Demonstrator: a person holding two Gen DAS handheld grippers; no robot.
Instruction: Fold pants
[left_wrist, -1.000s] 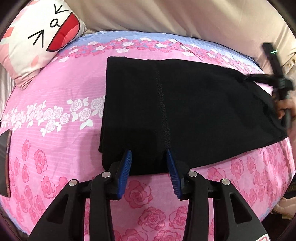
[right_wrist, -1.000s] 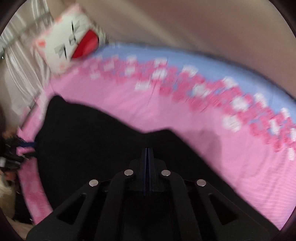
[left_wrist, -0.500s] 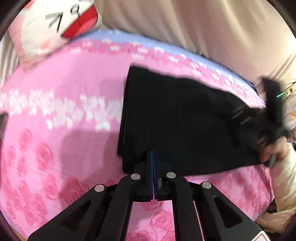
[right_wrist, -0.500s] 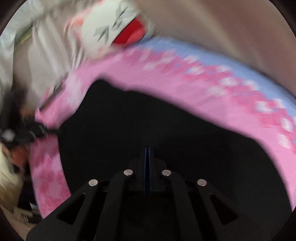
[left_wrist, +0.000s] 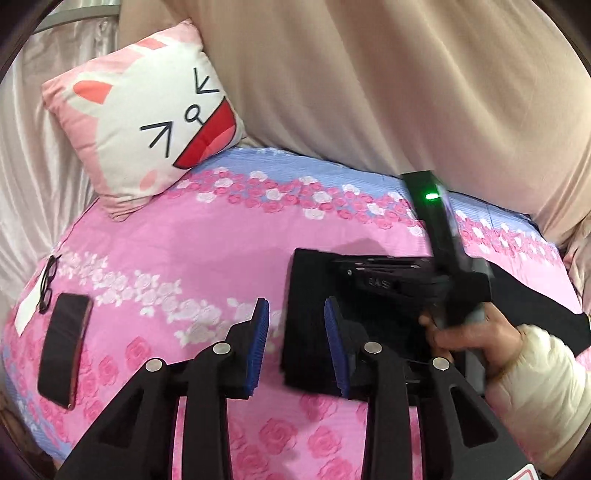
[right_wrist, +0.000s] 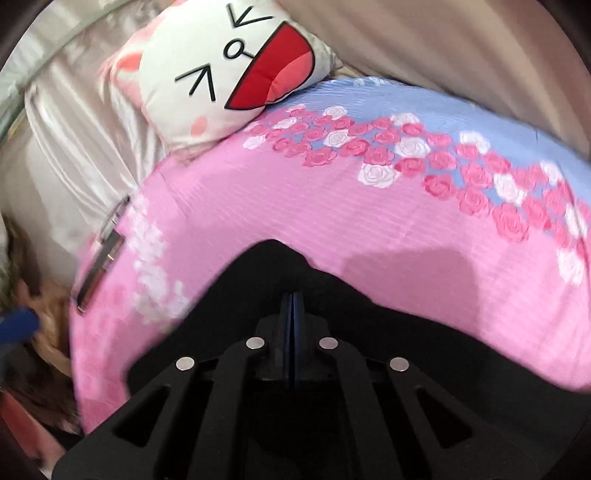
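The black pants (left_wrist: 310, 295) lie folded over on the pink rose bedspread (left_wrist: 207, 243). My left gripper (left_wrist: 295, 328) is open and empty, its blue pads straddling the near left edge of the fold. In the left wrist view my right gripper's black body (left_wrist: 399, 284) lies over the pants, held by a hand. In the right wrist view my right gripper (right_wrist: 292, 314) is shut on a fold of the black pants (right_wrist: 406, 339), which drape around its fingers.
A cartoon-face pillow (left_wrist: 147, 125) leans at the bed's far left. A phone (left_wrist: 64, 350) and glasses (left_wrist: 48, 284) lie at the left edge. Beige curtain (left_wrist: 406, 92) hangs behind the bed.
My right gripper carried the pants end across to the left, folding them over. My left gripper, shut on the near edge half a second ago, has opened and let go.
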